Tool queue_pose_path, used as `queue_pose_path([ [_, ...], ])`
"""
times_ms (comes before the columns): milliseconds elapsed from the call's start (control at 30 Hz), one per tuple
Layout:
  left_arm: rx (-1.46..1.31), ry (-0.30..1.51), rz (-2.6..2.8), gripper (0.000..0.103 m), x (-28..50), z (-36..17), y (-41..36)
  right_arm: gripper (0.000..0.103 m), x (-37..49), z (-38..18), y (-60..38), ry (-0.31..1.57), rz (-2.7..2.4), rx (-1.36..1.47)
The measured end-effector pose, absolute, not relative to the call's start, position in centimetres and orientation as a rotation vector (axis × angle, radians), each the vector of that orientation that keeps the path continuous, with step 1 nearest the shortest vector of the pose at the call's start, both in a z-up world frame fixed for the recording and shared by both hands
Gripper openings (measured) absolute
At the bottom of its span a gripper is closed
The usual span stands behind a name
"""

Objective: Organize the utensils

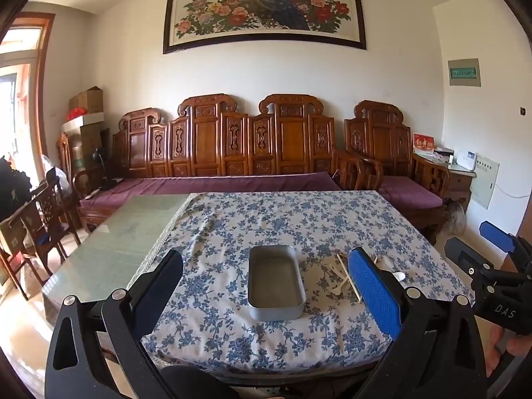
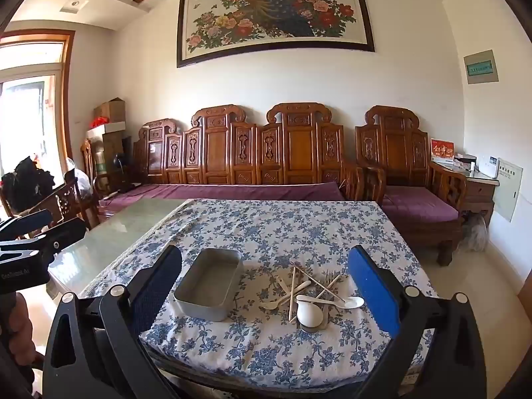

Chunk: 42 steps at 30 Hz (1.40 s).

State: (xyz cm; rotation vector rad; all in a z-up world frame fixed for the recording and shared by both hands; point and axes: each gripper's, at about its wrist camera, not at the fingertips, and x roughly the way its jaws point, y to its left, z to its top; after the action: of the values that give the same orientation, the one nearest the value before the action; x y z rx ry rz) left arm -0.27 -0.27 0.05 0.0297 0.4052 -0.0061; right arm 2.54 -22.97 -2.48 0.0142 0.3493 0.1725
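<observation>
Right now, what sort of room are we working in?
Likely a home living room: a carved wooden sofa with purple cushions, a framed peacock painting above it, and a cloth-covered table.

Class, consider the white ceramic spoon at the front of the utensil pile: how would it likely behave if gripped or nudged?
The white ceramic spoon looks glazed, so probably slippery. Likely rigid and chip-prone. It overlaps other utensils, so nudging it may shift the chopsticks.
</observation>
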Motion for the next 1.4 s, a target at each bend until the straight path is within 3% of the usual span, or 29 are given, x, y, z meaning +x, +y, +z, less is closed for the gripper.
queue_pose_path([
  [1400,0.019,0.398,-0.018,0.097,-0.5,1.2,-0.1,0.101,2.3,-1.1,-22.9,0.34,0.175,0.019],
])
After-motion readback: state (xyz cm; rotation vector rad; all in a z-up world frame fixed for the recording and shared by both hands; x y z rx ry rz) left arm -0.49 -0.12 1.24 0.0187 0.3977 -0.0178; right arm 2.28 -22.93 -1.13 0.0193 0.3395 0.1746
